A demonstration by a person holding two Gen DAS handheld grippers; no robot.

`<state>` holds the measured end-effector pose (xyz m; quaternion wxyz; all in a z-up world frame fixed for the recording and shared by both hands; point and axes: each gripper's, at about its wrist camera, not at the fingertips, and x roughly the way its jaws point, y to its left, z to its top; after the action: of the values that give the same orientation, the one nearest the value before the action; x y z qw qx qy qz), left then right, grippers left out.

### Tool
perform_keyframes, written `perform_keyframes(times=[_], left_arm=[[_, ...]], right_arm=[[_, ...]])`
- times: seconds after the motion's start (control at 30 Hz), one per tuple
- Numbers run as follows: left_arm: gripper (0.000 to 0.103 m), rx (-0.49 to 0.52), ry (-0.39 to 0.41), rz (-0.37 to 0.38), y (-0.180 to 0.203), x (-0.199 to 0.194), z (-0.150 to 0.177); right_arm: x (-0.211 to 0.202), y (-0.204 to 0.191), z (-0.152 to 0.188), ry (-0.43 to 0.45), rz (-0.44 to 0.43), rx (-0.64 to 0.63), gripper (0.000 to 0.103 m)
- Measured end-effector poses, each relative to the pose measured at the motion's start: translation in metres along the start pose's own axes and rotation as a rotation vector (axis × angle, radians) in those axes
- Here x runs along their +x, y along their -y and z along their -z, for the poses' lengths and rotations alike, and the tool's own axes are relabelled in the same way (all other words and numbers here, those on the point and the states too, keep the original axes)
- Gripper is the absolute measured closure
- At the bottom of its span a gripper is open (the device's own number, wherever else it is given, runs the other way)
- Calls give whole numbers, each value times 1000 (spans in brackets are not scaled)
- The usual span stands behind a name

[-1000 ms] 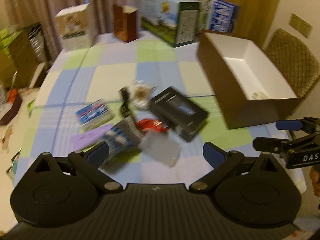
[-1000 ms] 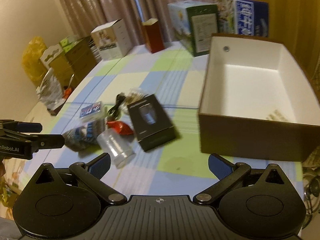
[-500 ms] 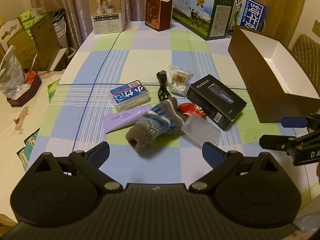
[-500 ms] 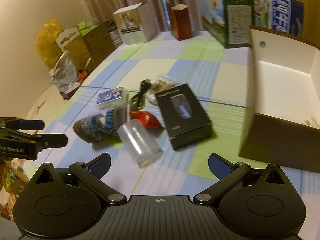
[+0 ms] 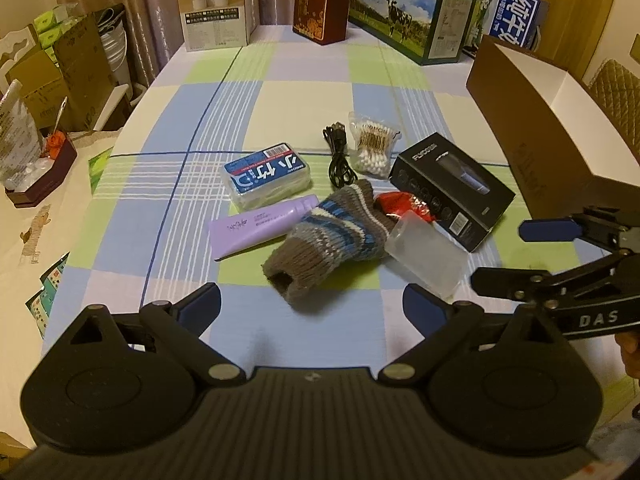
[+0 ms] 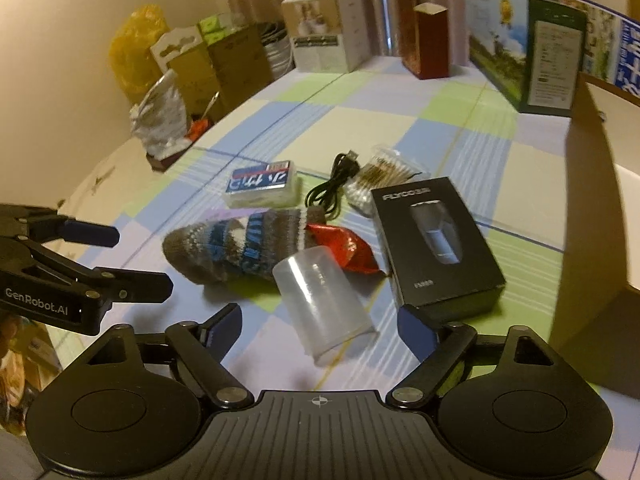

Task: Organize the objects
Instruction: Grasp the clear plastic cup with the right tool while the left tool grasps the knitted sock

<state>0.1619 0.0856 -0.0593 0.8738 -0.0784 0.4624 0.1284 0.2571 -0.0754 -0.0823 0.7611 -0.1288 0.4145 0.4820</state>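
A pile lies mid-table: a striped knitted sock (image 5: 336, 240), a clear plastic cup (image 6: 320, 300) on its side, a red wrapper (image 6: 348, 250), a black box (image 5: 452, 188), a purple tube (image 5: 260, 224), a blue-labelled case (image 5: 266, 172), a black cable (image 5: 338, 160) and a bag of cotton swabs (image 5: 374, 144). An open brown box (image 5: 532, 120) stands to the right. My left gripper (image 5: 312, 306) is open just short of the sock's end, holding nothing. My right gripper (image 6: 322, 324) is closing, with the cup between its fingers but the pads not touching it.
Cartons line the table's far edge: a white box (image 5: 216, 4), a dark red box (image 5: 320, 0) and a milk carton (image 5: 412, 4). A padded chair (image 5: 616, 92) stands behind the brown box. Cardboard boxes (image 6: 224, 64) and a bag sit off the table's left side.
Both grippers have come down and closer to the pile. The right gripper has swung left from the brown box, its fingers have narrowed, and the cup now lies between them.
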Motion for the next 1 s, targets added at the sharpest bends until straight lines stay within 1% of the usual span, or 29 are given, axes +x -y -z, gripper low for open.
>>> perform_keyframes(times=[0.27, 0.53, 0.6, 0.63, 0.77, 0.9, 1.0], left_arm=[[8, 22, -29, 13, -5, 19, -4], [8, 54, -50, 11, -12, 29, -9], [9, 71, -50, 8, -12, 32, -11], [9, 79, -50, 8, -12, 32, -12], [10, 126, -48, 13, -10, 38, -17], [10, 194, -41, 27, -4, 45, -23], [13, 265, -39, 35, 3, 52, -27]], right_arm=[[35, -6, -4, -42, 0, -74, 32], [64, -9, -8, -76, 27, -116, 39], [69, -9, -8, -81, 33, -127, 45], [71, -10, -7, -84, 39, -133, 50], [64, -10, -5, -70, 36, -129, 54], [43, -2, -2, -40, 28, -48, 54], [26, 5, 0, -21, 41, 13, 54]])
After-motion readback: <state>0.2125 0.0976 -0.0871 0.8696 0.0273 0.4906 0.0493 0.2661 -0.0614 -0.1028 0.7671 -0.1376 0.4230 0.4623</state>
